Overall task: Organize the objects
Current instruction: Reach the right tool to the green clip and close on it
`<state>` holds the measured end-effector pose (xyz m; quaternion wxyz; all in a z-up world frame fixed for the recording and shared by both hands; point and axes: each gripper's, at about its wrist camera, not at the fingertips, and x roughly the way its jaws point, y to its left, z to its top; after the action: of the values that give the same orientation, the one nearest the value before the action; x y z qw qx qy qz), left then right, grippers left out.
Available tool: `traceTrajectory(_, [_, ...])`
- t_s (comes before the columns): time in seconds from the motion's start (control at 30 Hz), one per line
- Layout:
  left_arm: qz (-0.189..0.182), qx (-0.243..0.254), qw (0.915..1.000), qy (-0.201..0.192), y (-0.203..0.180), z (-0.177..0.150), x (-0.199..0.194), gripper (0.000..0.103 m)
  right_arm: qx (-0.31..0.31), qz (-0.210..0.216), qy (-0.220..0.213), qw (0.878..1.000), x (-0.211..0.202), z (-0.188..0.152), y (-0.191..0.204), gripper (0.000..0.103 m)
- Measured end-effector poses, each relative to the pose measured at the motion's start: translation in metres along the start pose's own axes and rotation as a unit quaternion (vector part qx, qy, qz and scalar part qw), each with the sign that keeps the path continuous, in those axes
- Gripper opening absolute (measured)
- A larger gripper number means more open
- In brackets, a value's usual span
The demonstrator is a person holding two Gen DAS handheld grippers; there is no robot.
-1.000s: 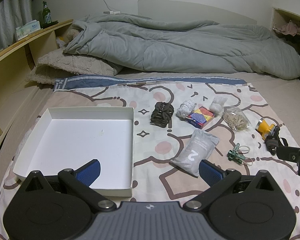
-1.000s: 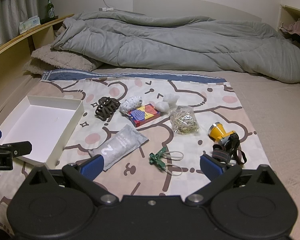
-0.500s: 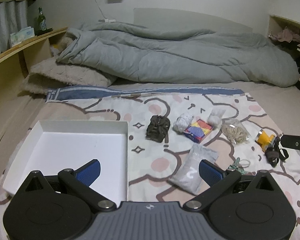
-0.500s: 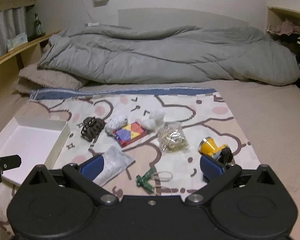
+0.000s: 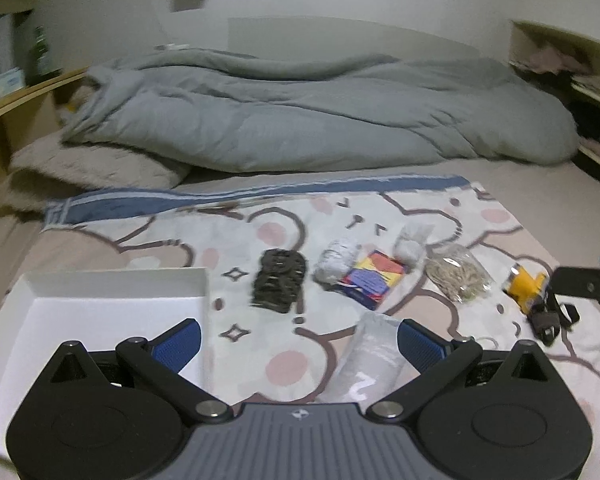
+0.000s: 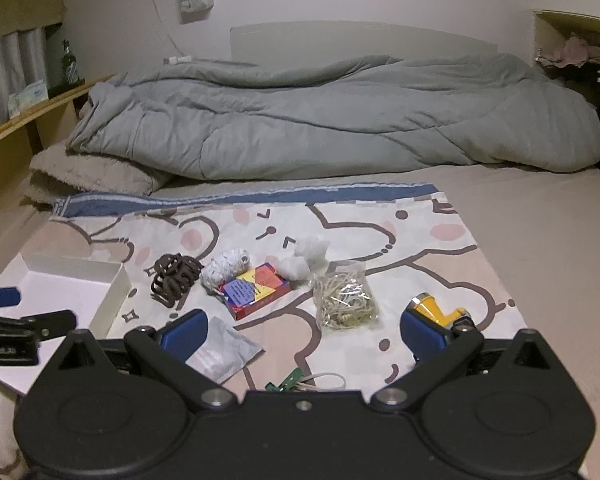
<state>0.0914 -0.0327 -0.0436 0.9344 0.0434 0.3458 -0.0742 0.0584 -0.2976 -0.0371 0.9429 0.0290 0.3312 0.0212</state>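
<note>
Pouch [image 5: 374, 360] lies just beside the spread left tool's [image 5: 298, 338] right fingertip.

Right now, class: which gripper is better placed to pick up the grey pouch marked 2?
Left. The left gripper is open, the grey pouch beside its right finger; the white box lies left.

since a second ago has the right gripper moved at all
Yes. In the right wrist view the right gripper has pulled back and dropped lower: the green clip on the patterned sheet now sits at its body.
</note>
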Motion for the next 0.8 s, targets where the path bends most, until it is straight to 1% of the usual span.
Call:
traceTrajectory(0.07, [-0.012,0.019,0.9997,0.004,-0.009,-0.003,0.011,0.102,0.003,0.003,0.009,1.000,0.008,0.000,-0.003,0.103])
traceTrajectory(0.13, [-0.022,0.034,0.9991,0.012,-0.017,-0.008,0.021,0.098,0.012,0.011,0.012,1.000,0.016,-0.001,-0.008,0.103])
traceTrajectory(0.3, [-0.047,0.059,0.9964,0.039,-0.031,-0.025,0.048,0.091,0.040,-0.003,0.041,0.998,0.037,-0.005,-0.021,0.102])
traceTrajectory(0.37, [-0.055,0.067,0.9948,0.053,-0.032,-0.033,0.058,0.089,0.055,-0.004,0.058,0.997,0.045,-0.008,-0.027,0.093])
traceTrajectory(0.4, [-0.057,0.073,0.9939,0.060,-0.032,-0.037,0.063,0.089,0.062,-0.001,0.067,0.996,0.048,-0.010,-0.030,0.091])
traceTrajectory(0.43, [-0.059,0.078,0.9930,0.067,-0.032,-0.041,0.069,0.088,0.070,0.004,0.078,0.994,0.052,-0.012,-0.032,0.088])
traceTrajectory(0.47, [-0.061,0.082,0.9921,0.073,-0.031,-0.045,0.074,0.087,0.080,0.010,0.090,0.993,0.055,-0.014,-0.034,0.084])
traceTrajectory(0.5, [-0.062,0.085,0.9914,0.078,-0.031,-0.048,0.078,0.085,0.087,0.013,0.099,0.991,0.058,-0.016,-0.035,0.082])
traceTrajectory(0.6, [-0.069,0.093,0.9892,0.091,-0.029,-0.056,0.090,0.079,0.101,0.023,0.131,0.986,0.069,-0.021,-0.036,0.072])
traceTrajectory(0.67, [-0.072,0.094,0.9884,0.095,-0.027,-0.059,0.096,0.078,0.112,0.034,0.152,0.981,0.076,-0.025,-0.036,0.062])
traceTrajectory(0.73, [-0.078,0.092,0.9878,0.099,-0.027,-0.062,0.100,0.078,0.120,0.043,0.173,0.977,0.085,-0.029,-0.035,0.057])
traceTrajectory(0.8, [-0.085,0.091,0.9866,0.105,-0.028,-0.064,0.103,0.077,0.114,0.044,0.187,0.975,0.093,-0.031,-0.031,0.055])
